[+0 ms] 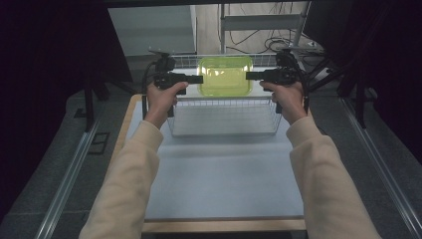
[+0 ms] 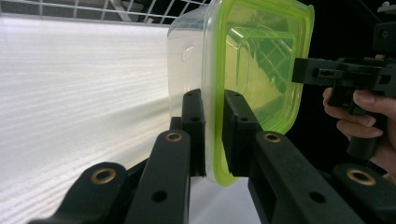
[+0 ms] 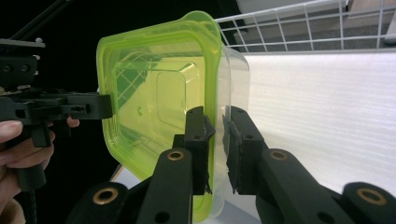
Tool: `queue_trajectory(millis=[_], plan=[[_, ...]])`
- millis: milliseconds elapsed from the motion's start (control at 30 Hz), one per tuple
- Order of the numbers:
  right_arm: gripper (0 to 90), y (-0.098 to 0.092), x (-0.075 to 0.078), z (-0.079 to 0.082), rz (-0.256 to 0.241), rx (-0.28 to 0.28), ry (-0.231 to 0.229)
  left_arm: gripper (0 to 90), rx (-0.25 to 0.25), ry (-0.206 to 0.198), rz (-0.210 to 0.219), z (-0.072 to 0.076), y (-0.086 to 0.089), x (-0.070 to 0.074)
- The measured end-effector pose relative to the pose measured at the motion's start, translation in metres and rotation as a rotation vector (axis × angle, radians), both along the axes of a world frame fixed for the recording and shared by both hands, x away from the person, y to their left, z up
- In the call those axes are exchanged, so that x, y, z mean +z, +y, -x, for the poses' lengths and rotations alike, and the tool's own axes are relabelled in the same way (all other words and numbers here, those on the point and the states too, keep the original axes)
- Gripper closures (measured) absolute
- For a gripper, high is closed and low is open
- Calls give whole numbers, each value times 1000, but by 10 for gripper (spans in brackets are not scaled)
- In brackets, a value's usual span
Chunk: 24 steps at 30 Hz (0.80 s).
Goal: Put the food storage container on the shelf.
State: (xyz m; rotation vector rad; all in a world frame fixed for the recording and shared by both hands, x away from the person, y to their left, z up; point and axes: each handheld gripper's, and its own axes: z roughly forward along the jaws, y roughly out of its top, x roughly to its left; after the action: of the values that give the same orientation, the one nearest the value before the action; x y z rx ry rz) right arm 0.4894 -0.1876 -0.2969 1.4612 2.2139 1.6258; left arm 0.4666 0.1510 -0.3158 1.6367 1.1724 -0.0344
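A clear plastic container with a yellow-green lid (image 1: 225, 75) hangs above a white wire basket (image 1: 224, 133), lid facing up toward the high camera. My left gripper (image 1: 200, 78) is shut on the lid's rim at its left side, and my right gripper (image 1: 249, 75) is shut on the rim at its right side. In the left gripper view the jaws (image 2: 212, 100) pinch the green rim of the container (image 2: 261, 60), with the other gripper (image 2: 345, 74) across it. In the right gripper view my gripper (image 3: 217, 116) clamps the rim of the container (image 3: 159, 93).
The wire basket stands at the far end of a white-topped table (image 1: 224, 174), with its white floor bare beneath the container. Dark curtains flank the table. A metal frame and cables (image 1: 268, 30) lie behind the basket.
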Motion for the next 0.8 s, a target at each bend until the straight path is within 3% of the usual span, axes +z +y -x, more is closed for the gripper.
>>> queue_trajectory(millis=[233,533,800], plan=[[796,4,-8,-10,13,-12,21,805,14,16,-32,-11,-1,-6],[777,3,-13,-16,10,-26,7,790,34,20,1,-19,-5,-12],[668,7,-20,-22,56,-59,-21,670,64,28,10,-30,-7,-20]])
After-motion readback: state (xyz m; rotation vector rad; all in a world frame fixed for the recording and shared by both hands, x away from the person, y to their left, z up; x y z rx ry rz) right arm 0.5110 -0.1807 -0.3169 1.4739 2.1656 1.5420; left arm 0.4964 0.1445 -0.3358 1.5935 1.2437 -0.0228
